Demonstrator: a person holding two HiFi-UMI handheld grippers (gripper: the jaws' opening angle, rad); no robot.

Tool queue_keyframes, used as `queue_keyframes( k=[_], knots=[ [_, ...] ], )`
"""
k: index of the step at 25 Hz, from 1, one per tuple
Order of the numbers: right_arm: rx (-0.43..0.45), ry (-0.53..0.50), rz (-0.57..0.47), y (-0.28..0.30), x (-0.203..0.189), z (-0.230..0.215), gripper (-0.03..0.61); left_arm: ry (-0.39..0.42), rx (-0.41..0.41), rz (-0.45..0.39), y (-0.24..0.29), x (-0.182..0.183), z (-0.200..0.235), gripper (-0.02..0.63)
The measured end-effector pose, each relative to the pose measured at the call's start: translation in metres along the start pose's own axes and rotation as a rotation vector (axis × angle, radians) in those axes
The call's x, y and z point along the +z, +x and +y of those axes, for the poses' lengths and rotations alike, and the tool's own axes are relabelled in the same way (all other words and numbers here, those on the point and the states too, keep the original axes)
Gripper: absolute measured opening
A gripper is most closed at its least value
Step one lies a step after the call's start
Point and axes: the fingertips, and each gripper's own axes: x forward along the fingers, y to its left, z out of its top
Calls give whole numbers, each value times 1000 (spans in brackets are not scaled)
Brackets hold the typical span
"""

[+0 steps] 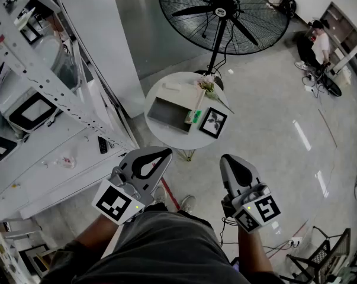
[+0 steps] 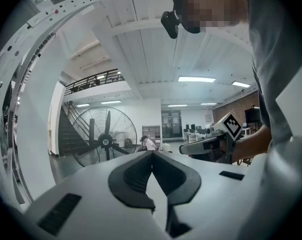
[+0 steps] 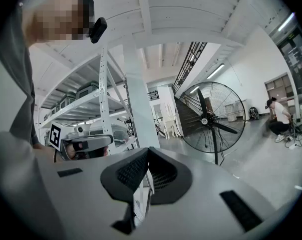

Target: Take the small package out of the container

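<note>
Grey container (image 1: 165, 115) stands on the round tabletop (image 1: 184, 138), with a small green thing (image 1: 193, 116), perhaps the package, at its right edge. Left gripper (image 1: 160, 155) and right gripper (image 1: 230, 160), both closed and empty, are well apart from it; the whole task is left.

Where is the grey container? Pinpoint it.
In the head view, the grey container sits on the round white table, left of the framed picture.

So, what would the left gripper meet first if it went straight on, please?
The way looks free: the left gripper points level, likely over the table, with the fan just left of its line; depth is unclear.
</note>
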Motion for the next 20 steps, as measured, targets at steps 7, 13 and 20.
queue_keyframes(
  k=[7,13,20],
  knots=[
    [-14,9,-15,-3,3,0,23,-6,9,2,-2,-1,-4,14],
    [1,20,-18,-9,1,-4,23,-4,19,7,2,-3,-10,15],
    [14,28,-16,-30,0,-17,23,6,24,12,14,-2,-34,14]
  ],
)
